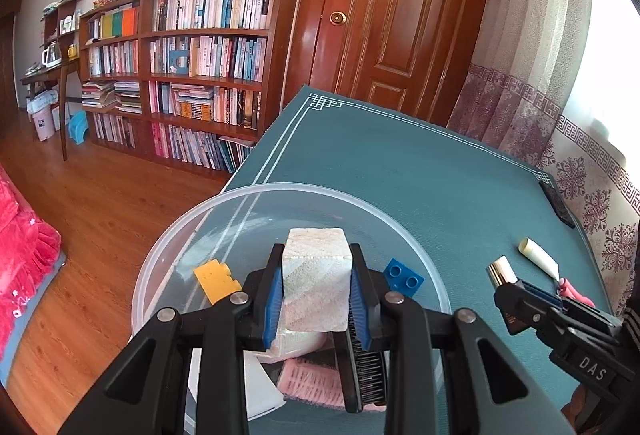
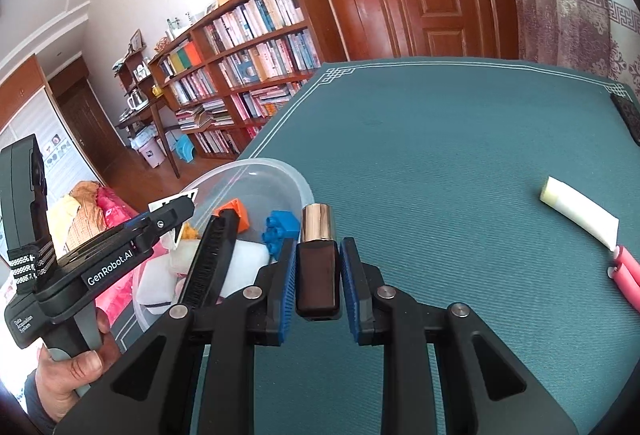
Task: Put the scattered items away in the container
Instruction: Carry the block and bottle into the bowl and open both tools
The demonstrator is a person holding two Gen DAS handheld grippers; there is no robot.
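My left gripper [image 1: 316,250] is shut on a cream-white cube [image 1: 316,275], held over the inside of a clear round container [image 1: 192,231]. In the container lie a yellow brick [image 1: 216,279], a blue brick [image 1: 403,275], a black comb [image 1: 368,375], and white and pink items. My right gripper [image 2: 318,245] is shut on a small dark bottle [image 2: 318,275] with a shiny metal cap, just right of the container [image 2: 280,165] and above the mat. An orange block [image 2: 240,213] and the blue brick [image 2: 282,227] show inside. A hand holds the left gripper [image 2: 176,215].
A white tube [image 2: 580,211] and a pink item [image 2: 628,271] lie on the teal mat [image 2: 440,139] to the right. A flat dark object [image 2: 628,115] rests at the mat's far right edge. The container sits at the table's left edge, with wooden floor and a bookshelf beyond.
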